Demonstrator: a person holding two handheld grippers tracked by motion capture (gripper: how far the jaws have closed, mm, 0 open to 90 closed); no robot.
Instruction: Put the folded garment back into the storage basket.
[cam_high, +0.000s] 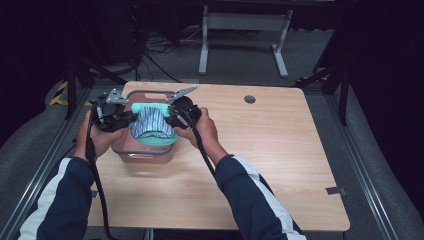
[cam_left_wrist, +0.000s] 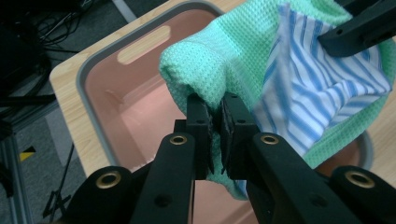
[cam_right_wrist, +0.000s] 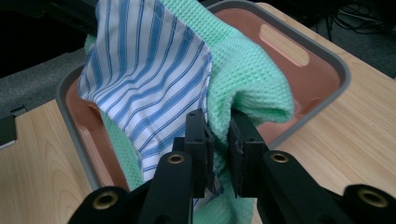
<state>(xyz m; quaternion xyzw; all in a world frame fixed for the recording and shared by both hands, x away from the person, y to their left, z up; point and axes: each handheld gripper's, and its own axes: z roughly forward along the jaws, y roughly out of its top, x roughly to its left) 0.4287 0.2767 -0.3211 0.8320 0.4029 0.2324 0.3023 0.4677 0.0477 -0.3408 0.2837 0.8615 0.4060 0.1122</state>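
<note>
Left tool (cam_high: 120, 119), left of centre in the high view, is clamped on the left edge of the green waffle cloth (cam_high: 151, 136); in the left gripper view its jaws pinch a rolled fold of that cloth (cam_left_wrist: 219, 70) at frame centre, pads pressing fabric. A blue-striped white cloth (cam_high: 150, 121) sits in the middle of the bundle, lying on or inside the green one; it fills the right half of the left gripper view (cam_left_wrist: 308, 88) and the upper left of the right gripper view (cam_right_wrist: 140, 79). The bundle hangs between both tools, directly above the pink bin with grey rim (cam_high: 142, 156), which stands on the left part of the wooden worktop (cam_high: 260, 165). Bin interior looks empty in the left gripper view (cam_left_wrist: 135, 107). Right tool (cam_high: 176, 116), just right of the bundle, is also closed on the cloth: in the right gripper view the jaws grip the green fabric (cam_right_wrist: 243, 79) at lower centre, with the striped edge possibly caught too, hard to tell.

Step judged: carrying folded cloths over the bin, about to place. Next move calls for lowering both tools evenly into the bin, keeping the fold together and clear of the rim, then releasing both sides once the fabric rests on the bottom.
</note>
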